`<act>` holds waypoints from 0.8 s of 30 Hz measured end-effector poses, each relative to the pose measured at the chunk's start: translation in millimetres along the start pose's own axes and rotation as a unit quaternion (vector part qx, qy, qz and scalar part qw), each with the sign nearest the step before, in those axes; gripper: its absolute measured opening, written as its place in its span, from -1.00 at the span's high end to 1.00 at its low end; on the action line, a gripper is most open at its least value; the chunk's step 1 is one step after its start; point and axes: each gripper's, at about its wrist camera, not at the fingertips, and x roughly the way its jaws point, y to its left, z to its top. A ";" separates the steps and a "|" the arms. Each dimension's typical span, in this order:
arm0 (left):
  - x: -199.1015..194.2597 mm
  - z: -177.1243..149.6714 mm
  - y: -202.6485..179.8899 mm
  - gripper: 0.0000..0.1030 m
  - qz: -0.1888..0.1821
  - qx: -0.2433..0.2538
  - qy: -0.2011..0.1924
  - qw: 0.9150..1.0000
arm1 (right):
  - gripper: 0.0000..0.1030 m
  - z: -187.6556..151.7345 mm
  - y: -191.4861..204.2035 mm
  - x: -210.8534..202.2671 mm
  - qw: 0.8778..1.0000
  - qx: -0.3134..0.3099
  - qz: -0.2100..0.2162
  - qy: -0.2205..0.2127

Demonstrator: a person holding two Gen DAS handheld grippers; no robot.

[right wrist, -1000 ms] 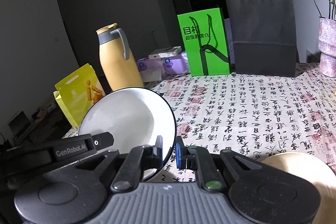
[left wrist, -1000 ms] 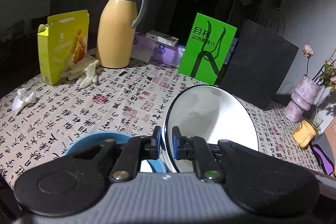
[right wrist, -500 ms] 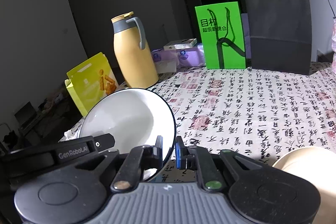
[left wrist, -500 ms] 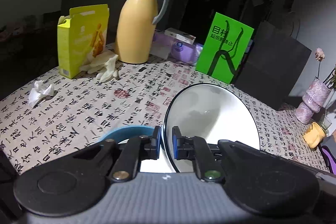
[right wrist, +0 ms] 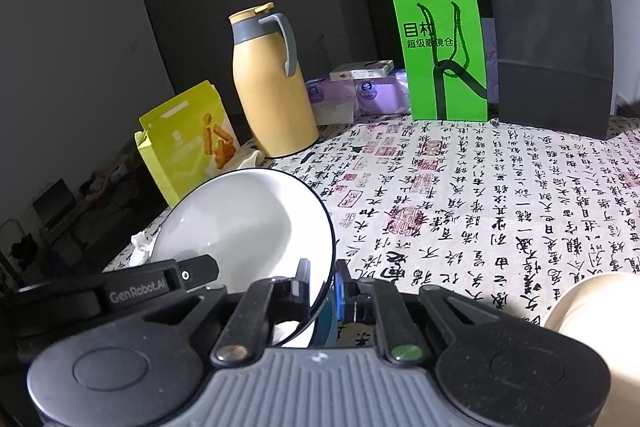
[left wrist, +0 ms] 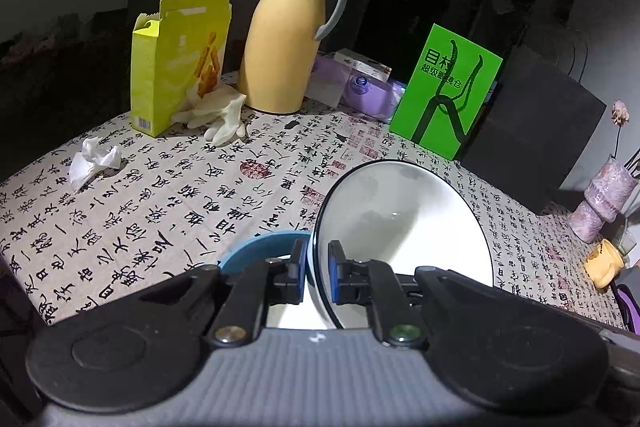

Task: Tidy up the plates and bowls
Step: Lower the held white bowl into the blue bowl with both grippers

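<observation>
Both grippers hold one white bowl with a black rim (left wrist: 408,227) tilted above the table. My left gripper (left wrist: 318,267) is shut on its left rim in the left wrist view. My right gripper (right wrist: 322,283) is shut on the opposite rim of the white bowl (right wrist: 248,223), and the left gripper's black body (right wrist: 140,291) shows beyond it. A blue bowl (left wrist: 260,247) lies on the tablecloth just under the white one, mostly hidden by my fingers. A beige bowl (right wrist: 592,307) sits at the lower right of the right wrist view.
At the back of the table stand a yellow jug (left wrist: 288,43), an open yellow box (left wrist: 176,63), white gloves (left wrist: 216,115), purple tissue packs (left wrist: 360,87), a green bag (left wrist: 448,91) and a black bag (left wrist: 532,123). A crumpled tissue (left wrist: 92,163) lies left; a vase (left wrist: 600,203) and yellow cup (left wrist: 604,263) right.
Both grippers have carried the white bowl leftward and slightly down. The blue bowl now shows further under it, and the beige bowl has slid toward the right edge of the right wrist view.
</observation>
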 end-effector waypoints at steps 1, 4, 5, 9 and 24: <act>0.3 -0.5 0.7 0.78 0.003 0.001 0.002 1.000 | 0.78 -0.6 0.6 0.7 1.000 0.000 0.001 0.001; 1.8 -1.5 3.1 0.78 0.010 0.003 0.006 1.000 | 0.78 -1.5 2.6 3.2 1.000 -0.003 0.002 0.006; 2.1 -2.0 4.2 0.78 0.011 0.003 0.007 1.000 | 0.78 -2.0 3.7 4.1 1.000 -0.004 0.002 0.007; 4.1 -3.0 9.3 0.78 0.015 0.001 0.011 1.000 | 0.78 -4.2 7.1 9.1 1.000 -0.007 0.003 0.014; 15.8 -11.7 20.1 0.78 0.033 0.011 0.040 0.999 | 0.78 -11.8 17.0 23.8 0.999 -0.019 0.001 0.038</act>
